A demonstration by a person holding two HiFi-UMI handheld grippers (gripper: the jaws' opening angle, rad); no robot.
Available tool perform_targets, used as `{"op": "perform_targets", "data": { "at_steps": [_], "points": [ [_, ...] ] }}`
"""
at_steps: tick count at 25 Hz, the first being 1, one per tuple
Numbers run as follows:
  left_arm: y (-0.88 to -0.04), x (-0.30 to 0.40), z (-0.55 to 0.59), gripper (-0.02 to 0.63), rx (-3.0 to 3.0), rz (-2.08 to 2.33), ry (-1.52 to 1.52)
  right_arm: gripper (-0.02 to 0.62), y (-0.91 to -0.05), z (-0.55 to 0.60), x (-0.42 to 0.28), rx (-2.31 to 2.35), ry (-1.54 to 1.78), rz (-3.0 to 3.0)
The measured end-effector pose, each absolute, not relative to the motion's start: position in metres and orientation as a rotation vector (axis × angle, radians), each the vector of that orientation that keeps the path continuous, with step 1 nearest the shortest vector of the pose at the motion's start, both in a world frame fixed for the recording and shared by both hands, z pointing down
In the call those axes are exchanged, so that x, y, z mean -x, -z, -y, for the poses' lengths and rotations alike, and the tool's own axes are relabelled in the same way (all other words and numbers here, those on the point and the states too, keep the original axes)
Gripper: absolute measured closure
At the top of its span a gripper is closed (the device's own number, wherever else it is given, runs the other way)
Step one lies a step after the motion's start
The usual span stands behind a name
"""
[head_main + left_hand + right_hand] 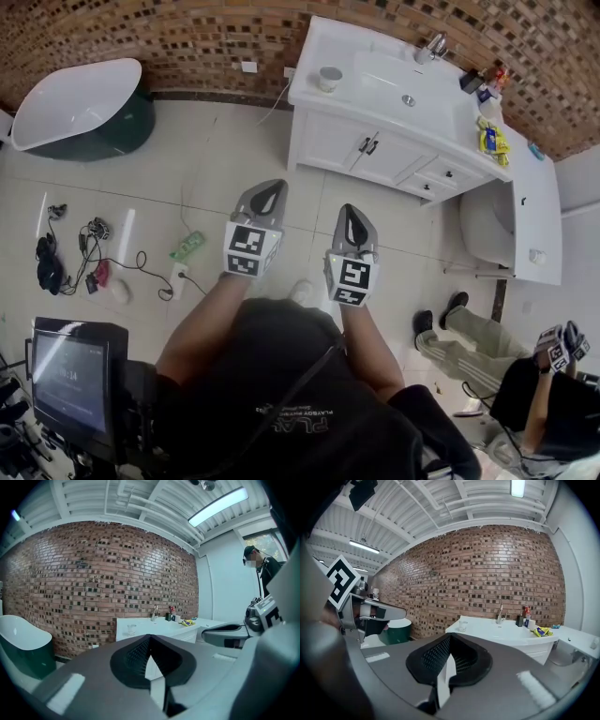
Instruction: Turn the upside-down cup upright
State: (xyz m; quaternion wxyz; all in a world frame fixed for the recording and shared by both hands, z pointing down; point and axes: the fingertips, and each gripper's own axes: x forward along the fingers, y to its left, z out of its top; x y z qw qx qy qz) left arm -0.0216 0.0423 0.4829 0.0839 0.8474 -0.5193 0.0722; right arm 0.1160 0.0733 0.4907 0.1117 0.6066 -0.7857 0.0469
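A small clear cup (329, 79) stands at the left end of the white vanity top (375, 94), far ahead of both grippers; whether it is rim-up I cannot tell. It also shows small in the left gripper view as the cup (131, 629) and in the right gripper view as the cup (462, 626). My left gripper (273, 187) and right gripper (349, 211) are held side by side over the tiled floor, pointing at the vanity. The left gripper (150, 637) has its jaws together with nothing in them. The right gripper (450, 637) is likewise shut and holds nothing.
The vanity carries a sink and tap (433, 45), bottles (483, 80) and a yellow packet (493, 141). A bathtub (80, 103) stands far left, a toilet (487, 225) right. Cables and a power strip (178, 272) lie on the floor. Another person (525, 394) crouches at lower right.
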Motion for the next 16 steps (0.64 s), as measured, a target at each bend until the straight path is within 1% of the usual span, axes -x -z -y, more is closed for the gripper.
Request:
{"op": "perform_targets", "data": {
  "at_steps": [16],
  "points": [
    [-0.4854,0.0260,-0.0376,0.607,-2.519,1.565,-0.220,0.583,-0.4867,-0.0695,-0.1205,-1.817,-0.116,2.310]
  ]
}}
